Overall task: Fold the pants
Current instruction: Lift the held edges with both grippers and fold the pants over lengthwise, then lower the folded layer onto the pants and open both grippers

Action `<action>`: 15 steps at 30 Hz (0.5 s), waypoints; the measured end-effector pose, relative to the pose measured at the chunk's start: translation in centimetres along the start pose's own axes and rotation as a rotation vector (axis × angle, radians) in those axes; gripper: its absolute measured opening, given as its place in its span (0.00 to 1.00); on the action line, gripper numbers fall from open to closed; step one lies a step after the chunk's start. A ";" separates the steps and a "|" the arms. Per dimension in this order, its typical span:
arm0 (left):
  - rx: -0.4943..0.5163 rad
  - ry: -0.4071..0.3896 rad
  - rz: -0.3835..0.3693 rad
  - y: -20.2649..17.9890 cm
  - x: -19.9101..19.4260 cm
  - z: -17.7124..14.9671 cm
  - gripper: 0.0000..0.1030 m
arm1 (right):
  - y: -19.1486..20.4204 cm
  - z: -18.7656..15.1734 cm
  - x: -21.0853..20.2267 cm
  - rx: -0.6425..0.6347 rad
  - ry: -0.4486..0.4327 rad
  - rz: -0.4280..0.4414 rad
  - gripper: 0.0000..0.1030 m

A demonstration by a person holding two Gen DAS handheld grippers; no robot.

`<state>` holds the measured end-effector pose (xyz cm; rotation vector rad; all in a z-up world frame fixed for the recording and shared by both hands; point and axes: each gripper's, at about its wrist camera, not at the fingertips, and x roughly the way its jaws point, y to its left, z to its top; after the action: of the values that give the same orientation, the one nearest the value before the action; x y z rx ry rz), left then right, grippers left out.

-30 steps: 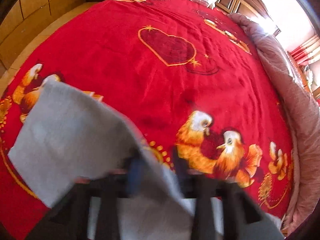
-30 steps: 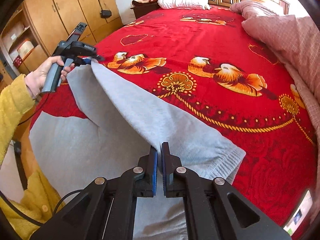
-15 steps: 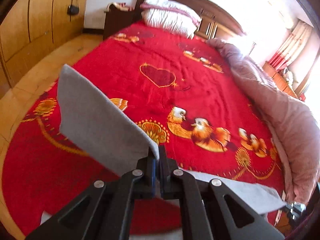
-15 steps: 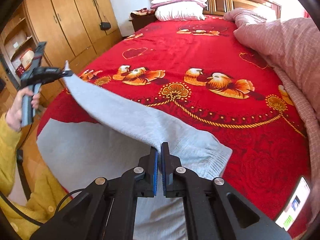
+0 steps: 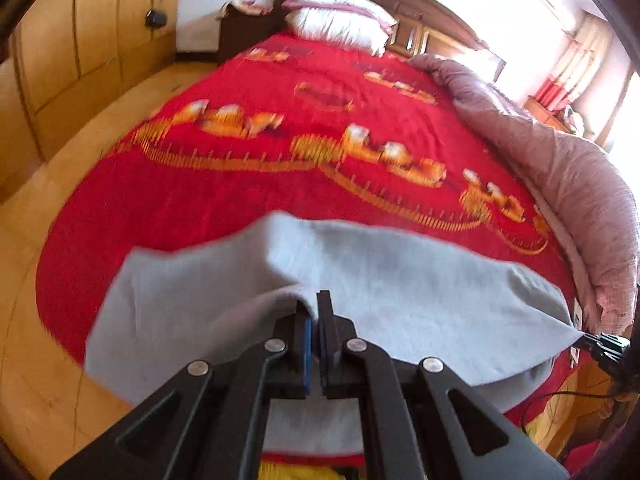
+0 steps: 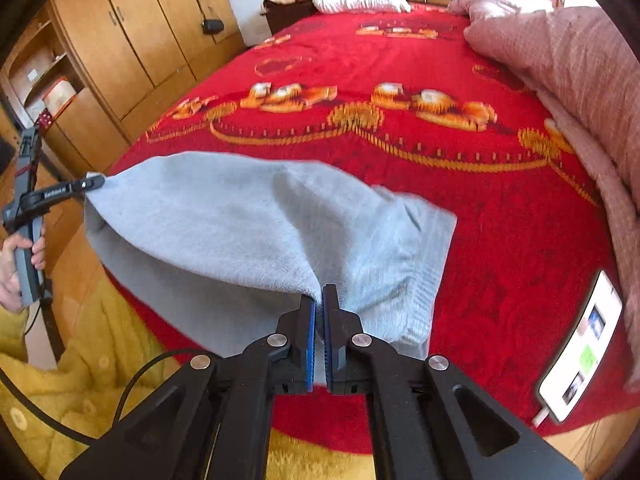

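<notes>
Grey fleece fills the lower half of your left wrist view: the pants point(image 5: 360, 280) hang draped over the foot of the red bedspread point(image 5: 280, 184), and your left gripper point(image 5: 313, 312) has its 2 blue-padded fingers closed on a pinch of that cloth at 6 o'clock. From there the fabric stretches toward 4 o'clock, where its far corner is caught in the tip of your right gripper point(image 5: 588, 338) at the frame edge. A pink quilt point(image 5: 560, 168) is bunched along the bed from 1 to 4 o'clock, a white pillow point(image 5: 340, 20) lies at 12 o'clock, and a wooden wardrobe point(image 5: 80, 40) stands at 10 o'clock.

In your right wrist view, the right gripper point(image 6: 319, 304) is likewise clamped on the grey pants point(image 6: 224, 220) at 6 o'clock, with the ribbed waistband point(image 6: 430, 276) falling just to the right of the fingers. The cloth runs to 9 o'clock, where the left gripper point(image 6: 86, 185) holds the other corner, your left hand point(image 6: 16, 268) wrapped around its handle. A smartphone point(image 6: 580, 348) with its screen lit lies on the bedspread point(image 6: 500, 240) at 4 o'clock. Your yellow sweater point(image 6: 80, 360) shows at 7 o'clock.
</notes>
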<state>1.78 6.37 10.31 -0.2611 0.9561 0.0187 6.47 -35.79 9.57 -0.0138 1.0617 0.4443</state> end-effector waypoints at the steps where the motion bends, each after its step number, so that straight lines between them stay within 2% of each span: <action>1: -0.019 0.012 -0.003 0.4 0.0 -1.0 0.02 | 0.0 -0.3 0.2 0.003 0.006 0.002 0.05; 6: -0.040 0.047 0.027 1.2 0.5 -4.4 0.02 | -0.2 -1.9 1.8 0.007 0.058 0.008 0.05; 11: -0.089 0.110 0.025 2.6 2.9 -6.3 0.03 | 0.4 -3.0 4.0 -0.027 0.139 -0.060 0.07; 15: -0.134 0.125 -0.014 3.3 3.8 -7.0 0.03 | 0.2 -3.6 3.7 0.046 0.105 -0.050 0.14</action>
<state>-2.07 7.56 2.77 -0.3962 1.0795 0.0546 4.91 -35.15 4.68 -0.0231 1.1718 0.3775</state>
